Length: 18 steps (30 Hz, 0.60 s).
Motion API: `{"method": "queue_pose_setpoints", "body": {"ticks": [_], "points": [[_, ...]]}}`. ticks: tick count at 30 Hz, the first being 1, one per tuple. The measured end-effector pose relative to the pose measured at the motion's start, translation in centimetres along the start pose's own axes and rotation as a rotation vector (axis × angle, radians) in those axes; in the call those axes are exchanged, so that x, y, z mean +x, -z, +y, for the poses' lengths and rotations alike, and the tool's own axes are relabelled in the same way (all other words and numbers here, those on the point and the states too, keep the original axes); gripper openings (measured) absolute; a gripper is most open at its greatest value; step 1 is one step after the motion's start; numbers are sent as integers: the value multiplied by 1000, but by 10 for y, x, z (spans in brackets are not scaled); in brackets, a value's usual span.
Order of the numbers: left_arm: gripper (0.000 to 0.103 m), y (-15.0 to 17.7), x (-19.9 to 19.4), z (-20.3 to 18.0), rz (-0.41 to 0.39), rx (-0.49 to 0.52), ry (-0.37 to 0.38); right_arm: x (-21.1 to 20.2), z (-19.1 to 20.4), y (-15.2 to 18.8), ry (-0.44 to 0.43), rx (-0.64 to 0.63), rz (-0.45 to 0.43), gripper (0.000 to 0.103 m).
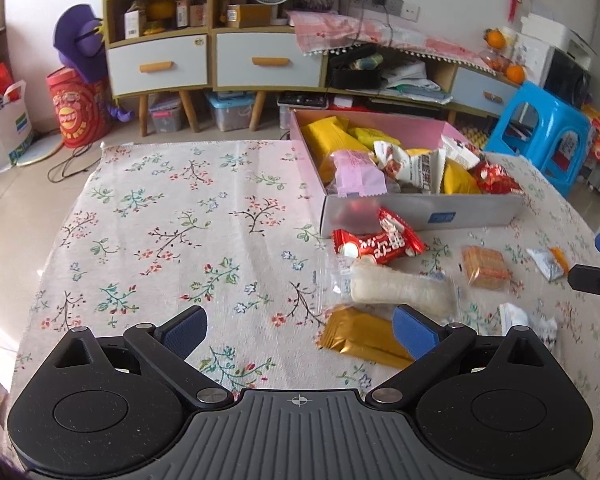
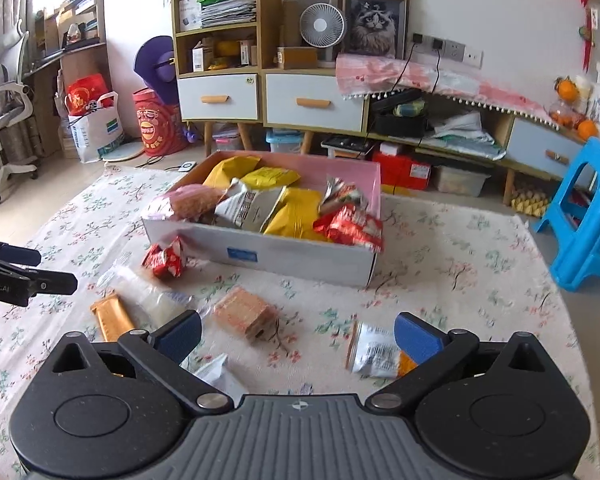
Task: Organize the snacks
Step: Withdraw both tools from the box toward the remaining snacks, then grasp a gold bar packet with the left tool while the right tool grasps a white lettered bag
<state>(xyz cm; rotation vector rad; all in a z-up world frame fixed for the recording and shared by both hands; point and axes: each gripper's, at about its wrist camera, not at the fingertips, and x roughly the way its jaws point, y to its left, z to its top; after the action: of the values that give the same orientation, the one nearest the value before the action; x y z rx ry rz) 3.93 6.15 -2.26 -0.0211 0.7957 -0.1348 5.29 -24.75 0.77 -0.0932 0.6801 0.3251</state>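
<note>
A pink-lined cardboard box (image 1: 480, 210) (image 2: 300, 256) holds several snack packs on the floral tablecloth. Loose snacks lie in front of it: a red pack (image 1: 380, 242) (image 2: 165, 260), a white rice cake in clear wrap (image 1: 400, 286) (image 2: 156, 300), a gold bar (image 1: 360, 336) (image 2: 112, 316), an orange cracker pack (image 1: 485, 267) (image 2: 246, 312), a white-and-orange packet (image 1: 548, 262) (image 2: 374, 350) and a white packet (image 1: 520, 318) (image 2: 216, 372). My left gripper (image 1: 300, 330) is open and empty, its right finger over the gold bar. My right gripper (image 2: 298, 338) is open and empty, just before the cracker pack.
The tablecloth (image 1: 160, 220) covers a low table whose far edge drops to the floor. A blue plastic stool (image 1: 548, 132) (image 2: 588, 216) stands at the right. Cabinets with drawers (image 1: 160, 64) and clutter line the back wall.
</note>
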Motion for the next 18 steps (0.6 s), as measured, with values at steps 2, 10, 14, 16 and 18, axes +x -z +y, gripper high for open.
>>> {"method": "queue_pose_setpoints", "body": {"ticks": [2,10,14,16,18], "points": [[100,5,2,-2,-4,20,4,2,1,9,-6,-17,-1,93],[100,28,11,-8,-15,36,69,17,-1,42,14,-87,33,93],[100,24,14,-18,-2,-6,95,13,5,43,-31,-124,9,93],[100,20,16,-23,7,-48,88,11,11,43,-72,-153,2,93],[100,16,21,-29,29,-89,63,11,17,43,-101,-182,9,93]]}}
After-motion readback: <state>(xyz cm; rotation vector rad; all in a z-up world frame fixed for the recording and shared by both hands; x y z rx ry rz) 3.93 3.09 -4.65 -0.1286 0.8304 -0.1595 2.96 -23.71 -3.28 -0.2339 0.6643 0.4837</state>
